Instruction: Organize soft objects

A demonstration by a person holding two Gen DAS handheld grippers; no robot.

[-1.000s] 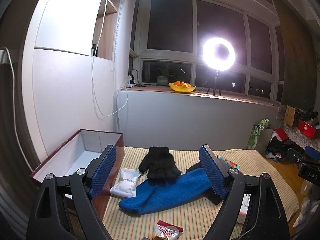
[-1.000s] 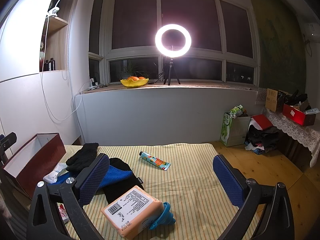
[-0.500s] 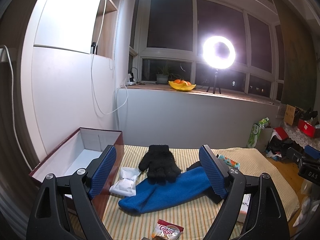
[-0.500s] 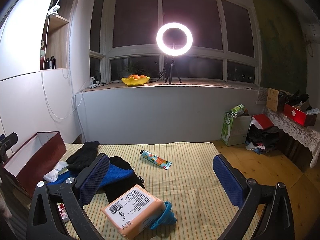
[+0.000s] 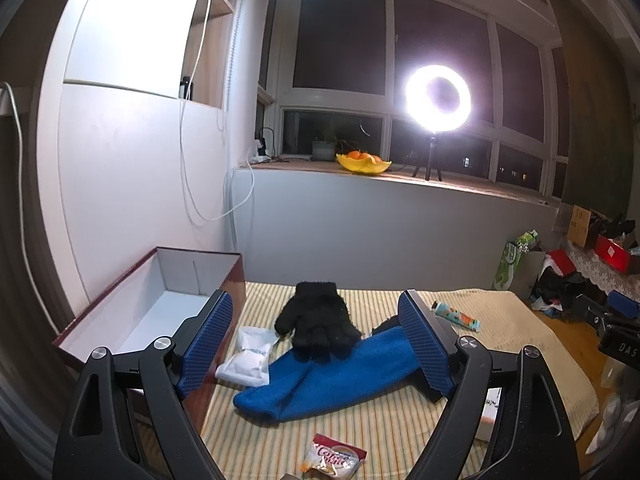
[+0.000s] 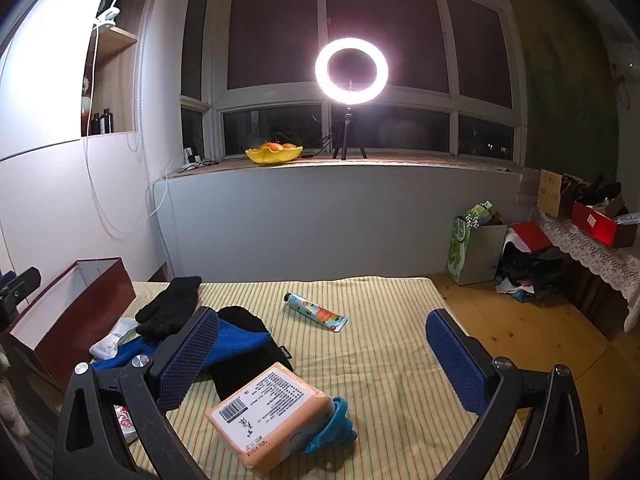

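Comparing against a second ago, I find almost nothing different: both views drift only slightly, and every item on the striped mat (image 6: 360, 364) lies where it did, so I judge the sorting has not begun and I am lining up a first pick. Nearest in the left view, a snack sachet (image 5: 334, 458) sits at the mat's near edge, and my left gripper (image 5: 316, 344) hangs with its jaws spread wide and nothing between them. Just beyond it the blue cloth (image 5: 336, 376) sprawls across the mat, with the black glove (image 5: 318, 326) lying on its far end and a white packet (image 5: 250, 356) touching its left side. Left of those stands the open maroon box (image 5: 168, 304), its white inside bare as far as I can see, the likely home for the soft things. In the right view my right gripper (image 6: 320, 360) is likewise released and holds nothing; below it lies an orange wipes pack (image 6: 270, 416) on a blue holder (image 6: 334, 428), with a dark cloth (image 6: 248, 344) under the blue one and a printed tube (image 6: 316, 312) farther out. Far behind, a ring light (image 6: 351, 69) glares from the sill.
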